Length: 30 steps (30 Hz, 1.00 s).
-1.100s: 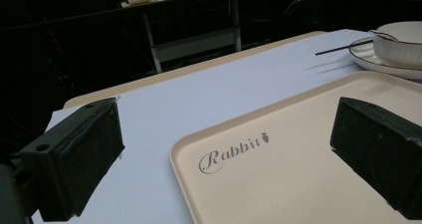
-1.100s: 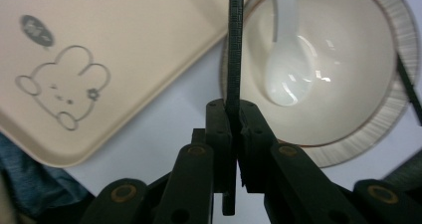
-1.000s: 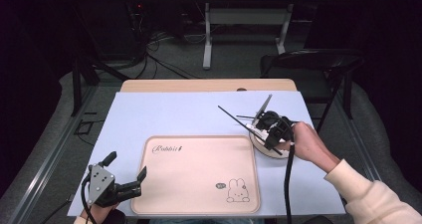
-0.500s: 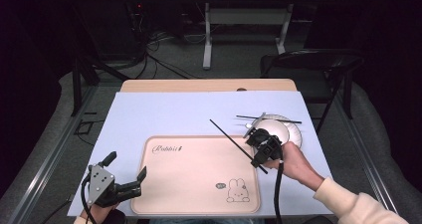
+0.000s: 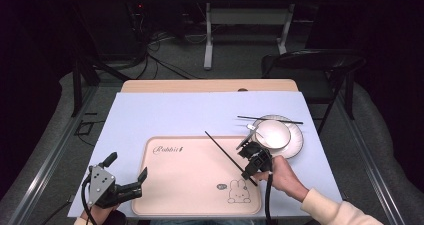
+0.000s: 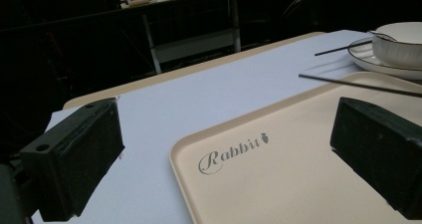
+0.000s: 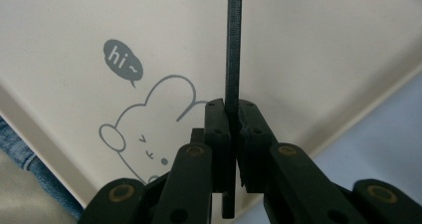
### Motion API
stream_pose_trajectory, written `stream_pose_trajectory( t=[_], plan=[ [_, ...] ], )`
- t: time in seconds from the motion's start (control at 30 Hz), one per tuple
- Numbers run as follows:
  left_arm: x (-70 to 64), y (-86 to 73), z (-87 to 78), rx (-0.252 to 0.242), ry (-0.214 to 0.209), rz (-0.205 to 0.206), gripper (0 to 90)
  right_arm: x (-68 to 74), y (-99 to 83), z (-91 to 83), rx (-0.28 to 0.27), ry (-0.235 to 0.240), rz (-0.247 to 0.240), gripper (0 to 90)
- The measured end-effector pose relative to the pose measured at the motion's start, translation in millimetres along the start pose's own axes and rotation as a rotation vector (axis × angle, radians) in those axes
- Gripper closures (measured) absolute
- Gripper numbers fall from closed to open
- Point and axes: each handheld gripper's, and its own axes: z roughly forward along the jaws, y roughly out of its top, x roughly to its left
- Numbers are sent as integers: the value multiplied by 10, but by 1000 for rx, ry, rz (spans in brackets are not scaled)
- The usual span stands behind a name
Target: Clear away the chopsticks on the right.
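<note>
My right gripper (image 5: 248,168) is shut on a thin black chopstick (image 5: 224,151) and holds it low over the right half of the beige tray (image 5: 190,185). In the right gripper view the jaws (image 7: 231,107) pinch the chopstick (image 7: 233,45) above the tray's printed rabbit (image 7: 149,129). A second black chopstick (image 5: 270,119) lies across the white plate (image 5: 296,144) that carries a white bowl (image 5: 273,133). My left gripper (image 5: 127,166) rests open at the tray's near left corner. Its jaws (image 6: 229,134) stand wide apart over the "Rabbit" lettering (image 6: 231,153), with nothing between them.
The tray lies on a pale blue mat (image 5: 175,115) covering the wooden table (image 5: 200,85). A white spoon (image 5: 251,130) leans at the bowl's left rim. Beyond the table stand a dark folding chair (image 5: 315,62) and another table's legs (image 5: 207,30).
My right gripper has carried the chopstick from above the plate leftward and nearer, out over the tray. The left gripper has stayed where it was.
</note>
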Motion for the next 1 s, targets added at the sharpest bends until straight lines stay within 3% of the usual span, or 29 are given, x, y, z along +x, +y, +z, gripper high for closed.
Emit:
stream_pose_trajectory(
  t=[0.23, 0.33, 0.37, 0.4, 0.43, 0.5, 0.57, 0.63, 0.7, 0.73, 0.77, 0.87, 0.93, 0.97, 1.0],
  plan=[
    [0, 0, -1, -2, 0, -1, 0, 33, 5, 86, 3, -15, -24, 843],
    [2, 0, -3, -1, -1, -1, 0, 66, 1, 101, 22, -12, -2, 837],
    [1, -1, -3, -2, 1, -1, 0, 54, -5, 125, 10, -13, -34, 799],
    [2, 0, -3, -2, 0, 0, 0, 54, -5, 125, 10, -13, -34, 799],
    [1, -1, -3, -2, 0, -1, 0, 66, -8, 116, 11, -22, -40, 735],
    [2, 0, -4, -2, -2, 1, 0, 69, -10, 104, -3, -21, -48, 696],
    [2, -1, -5, -3, 1, -2, 0, 68, -33, 38, -22, -29, -108, 550],
    [2, -2, -4, -3, 2, -3, 0, 65, -47, 6, -33, -30, -120, 509],
    [1, -1, -4, -3, 0, 0, 0, 35, -102, -117, -67, -53, -179, 406],
    [0, -1, -3, -3, 0, -2, 0, 35, -102, -117, -67, -53, -179, 406],
    [1, -1, -5, -4, 1, -1, 0, 24, -148, -206, -94, -86, -217, 337],
    [0, -1, -5, -4, 1, -1, 0, 4, -192, -289, -99, -83, -243, 266],
    [-1, -1, -6, -4, 1, -1, 0, -29, -242, -382, -120, -106, -274, 206],
    [1, -1, -7, -4, 2, -1, 0, -83, -286, -473, -123, -122, -282, 115],
    [1, -2, -5, -5, 3, -3, 0, -83, -286, -473, -123, -122, -282, 115]
  ],
)
